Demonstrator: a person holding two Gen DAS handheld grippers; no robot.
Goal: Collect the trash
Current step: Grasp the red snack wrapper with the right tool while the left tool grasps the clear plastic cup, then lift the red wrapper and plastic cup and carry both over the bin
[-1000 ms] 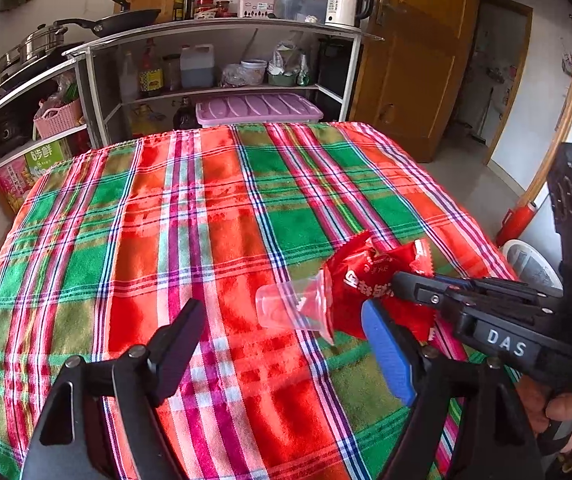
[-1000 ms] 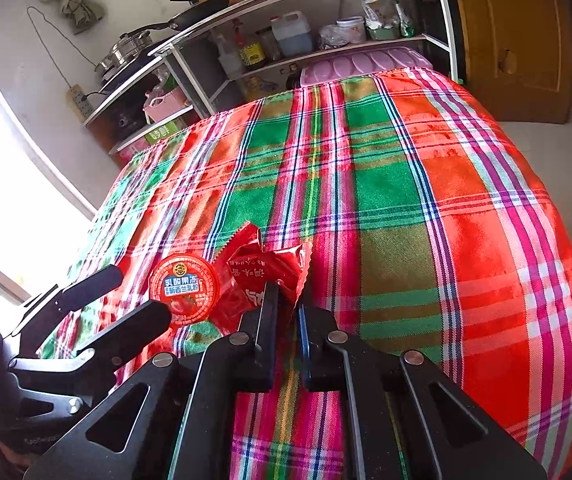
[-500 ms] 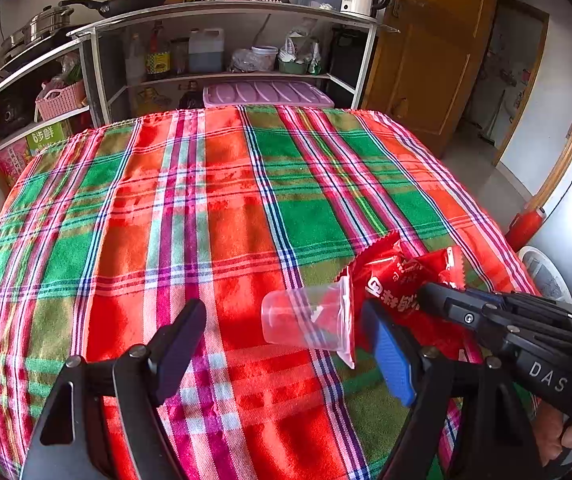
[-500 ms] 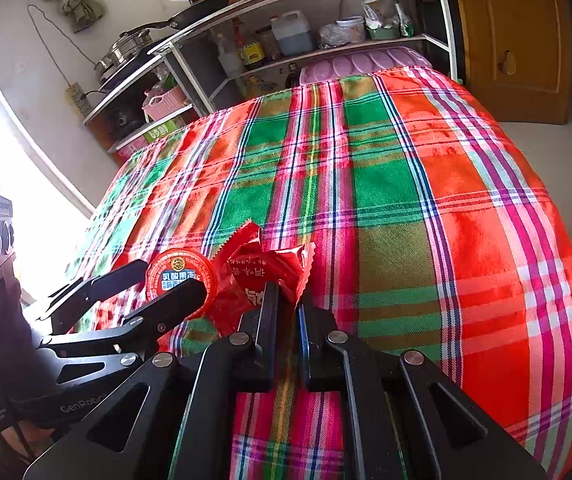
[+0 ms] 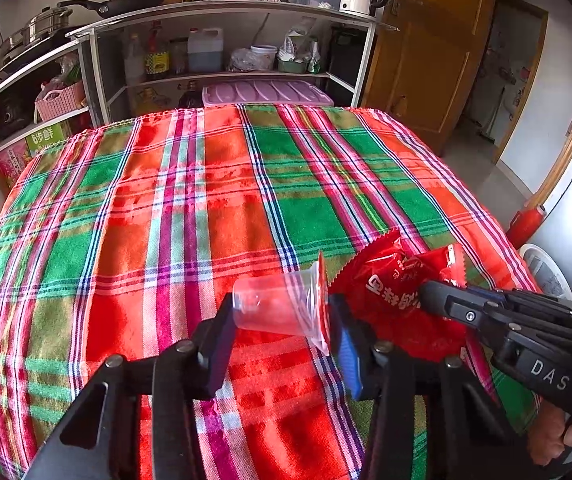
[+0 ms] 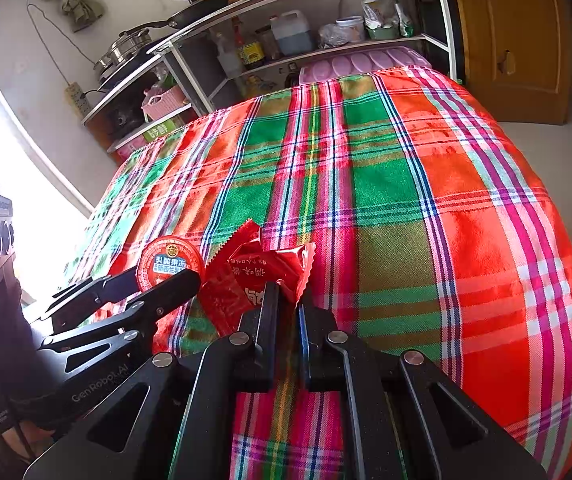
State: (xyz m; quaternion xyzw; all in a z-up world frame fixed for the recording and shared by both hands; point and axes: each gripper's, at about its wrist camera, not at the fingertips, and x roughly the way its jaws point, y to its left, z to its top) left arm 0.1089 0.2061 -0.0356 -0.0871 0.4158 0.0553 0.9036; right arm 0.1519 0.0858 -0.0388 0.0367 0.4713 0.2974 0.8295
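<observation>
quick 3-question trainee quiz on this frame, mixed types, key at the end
1. True or false: the right gripper is pinching the red snack wrapper.
2. Multiple choice: the clear jelly cup lies
A. upright on the shelf rack
B. on its side between the left gripper's fingers
C. inside the wrapper
3. Fill in: the left gripper has just been ____ its jaws around the cup.

Key
1. True: its jaws are shut on the wrapper's edge.
2. B: the base meets one finger, the red foil lid faces the blue-padded one, over the plaid tablecloth.
3. Closing.
</observation>
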